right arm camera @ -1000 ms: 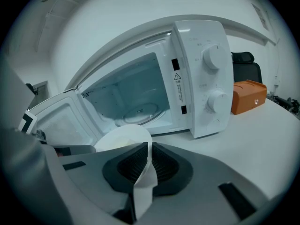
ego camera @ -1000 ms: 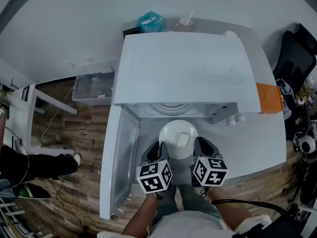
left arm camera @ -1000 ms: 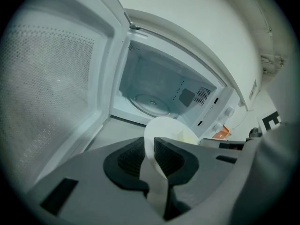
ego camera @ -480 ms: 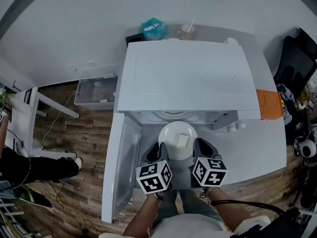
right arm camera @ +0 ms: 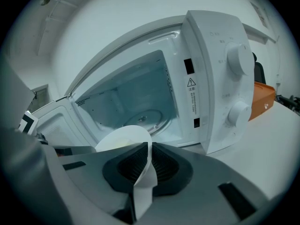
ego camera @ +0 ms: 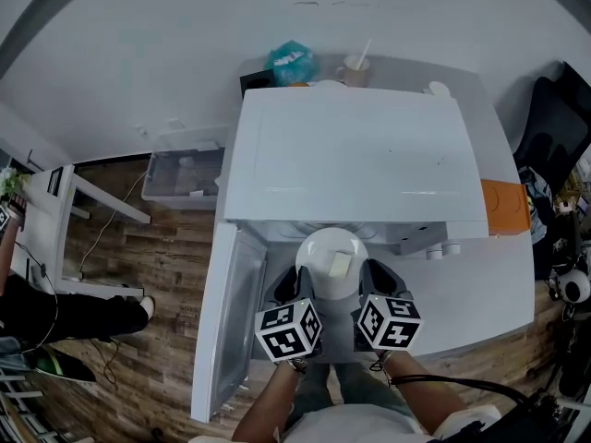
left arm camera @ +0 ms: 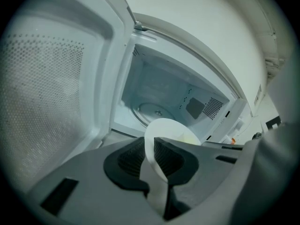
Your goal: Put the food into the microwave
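The microwave [ego camera: 351, 155] stands with its door [ego camera: 226, 321] swung fully open at the 9 o'clock side of the cavity mouth. The plate [ego camera: 331, 252] carrying the food [ego camera: 339, 264], a pale block resting near the plate centre, is held level just in front of the cavity opening, with its 12 o'clock edge at the threshold. The left gripper [ego camera: 294, 289] is clamped on the plate rim at about 8 o'clock; the left gripper view shows its pads closed narrow on the thin white edge. The right gripper [ego camera: 379, 286] is clamped in the same manner on the rim at about 4 o'clock. The turntable [right arm camera: 145, 118] inside the cavity is bare and lies at 12 o'clock from the plate. Status, as judged: door opening and plate pickup are complete, and insertion has only reached the opening. Remaining steps: advance the plate over the turntable, lower it, release both grippers, withdraw.
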`<state>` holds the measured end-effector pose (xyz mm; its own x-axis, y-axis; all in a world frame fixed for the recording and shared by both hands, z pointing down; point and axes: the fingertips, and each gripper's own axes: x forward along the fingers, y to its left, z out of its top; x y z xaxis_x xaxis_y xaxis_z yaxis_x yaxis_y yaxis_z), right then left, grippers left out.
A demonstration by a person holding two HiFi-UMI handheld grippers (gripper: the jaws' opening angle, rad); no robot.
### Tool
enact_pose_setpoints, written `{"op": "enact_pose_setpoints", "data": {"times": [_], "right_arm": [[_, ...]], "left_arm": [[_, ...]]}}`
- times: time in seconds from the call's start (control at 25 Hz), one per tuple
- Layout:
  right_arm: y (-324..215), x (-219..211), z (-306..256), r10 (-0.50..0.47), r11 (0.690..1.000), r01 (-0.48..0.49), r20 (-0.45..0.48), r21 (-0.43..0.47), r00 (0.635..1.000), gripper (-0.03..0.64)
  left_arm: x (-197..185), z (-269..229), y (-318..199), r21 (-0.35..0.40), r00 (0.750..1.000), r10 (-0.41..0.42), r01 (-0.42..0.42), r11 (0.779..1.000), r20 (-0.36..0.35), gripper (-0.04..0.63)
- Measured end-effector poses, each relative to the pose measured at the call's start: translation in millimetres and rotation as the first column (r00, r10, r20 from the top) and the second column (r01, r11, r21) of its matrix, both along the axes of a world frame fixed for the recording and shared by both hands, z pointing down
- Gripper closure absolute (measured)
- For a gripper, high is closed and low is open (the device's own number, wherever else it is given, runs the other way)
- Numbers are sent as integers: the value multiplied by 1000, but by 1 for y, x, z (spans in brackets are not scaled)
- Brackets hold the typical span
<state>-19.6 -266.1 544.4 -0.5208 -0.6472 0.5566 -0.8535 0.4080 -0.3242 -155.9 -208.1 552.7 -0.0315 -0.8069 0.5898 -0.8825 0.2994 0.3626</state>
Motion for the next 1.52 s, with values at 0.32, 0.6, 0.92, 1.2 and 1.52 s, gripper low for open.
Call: {"op": "enact_pose_setpoints", "data": {"times": [0.32,0.6,0.92,1.2,1.52], "right_arm": [[-13,-10,1,-9,1000,9,-2,17,1000,588],[-27,-21,-2,-18,999,18,10,29,1000,588],[-40,-28,2,-26,999,26,1,38,1000,588],[-52,-36,6,-40,998,40,-13,50,999,588],[-61,-38,7,-36,998,36,-14,50,999,588]], "left_arm": [[-10,3,-11,0,1000,-8,8,1000,10,531],[-19,2,-22,9,1000,-26,26,1000,17,531],[-24,6,-32,13,999,-27,26,1000,35,531],[-31,10,-44,6,998,-28,28,1000,51,531],[-33,11,-53,4,998,-19,19,1000,64,529]]}}
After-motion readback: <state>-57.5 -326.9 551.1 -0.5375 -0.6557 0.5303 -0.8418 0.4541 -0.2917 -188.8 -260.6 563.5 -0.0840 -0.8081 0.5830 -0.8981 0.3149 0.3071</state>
